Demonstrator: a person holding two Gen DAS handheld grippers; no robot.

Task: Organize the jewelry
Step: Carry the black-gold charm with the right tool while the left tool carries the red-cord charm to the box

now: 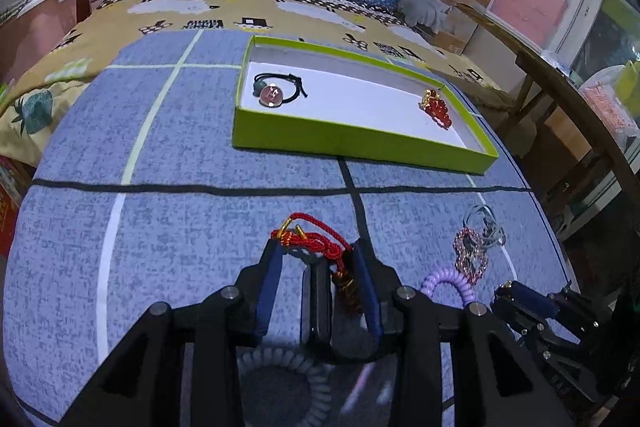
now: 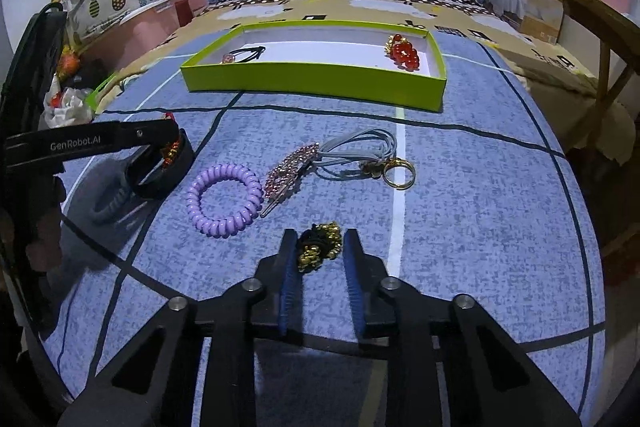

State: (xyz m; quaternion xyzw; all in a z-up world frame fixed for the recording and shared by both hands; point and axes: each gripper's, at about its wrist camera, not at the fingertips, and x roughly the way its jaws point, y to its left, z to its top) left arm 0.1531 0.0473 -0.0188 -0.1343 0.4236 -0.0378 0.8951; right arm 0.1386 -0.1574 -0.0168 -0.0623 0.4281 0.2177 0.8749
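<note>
My left gripper (image 1: 316,247) is lowered over a black band (image 1: 320,303) and a red cord bracelet (image 1: 310,237); its fingers stand apart around them, and the cord drapes over the tips. It also shows in the right wrist view (image 2: 168,151). My right gripper (image 2: 319,241) is open around a black-and-gold hair tie (image 2: 320,245) on the blue mat. A green tray (image 1: 360,143) ahead holds a black tie with a pink bead (image 1: 274,91) and a red bead bracelet (image 1: 438,109).
On the mat lie a purple spiral hair tie (image 2: 224,201), a pink rhinestone clip (image 2: 286,173), a grey cord with a gold ring (image 2: 398,173) and a grey spiral tie (image 2: 110,203). A wooden table (image 2: 600,27) stands right. Bedding and a cardboard box (image 1: 452,3) lie behind the tray.
</note>
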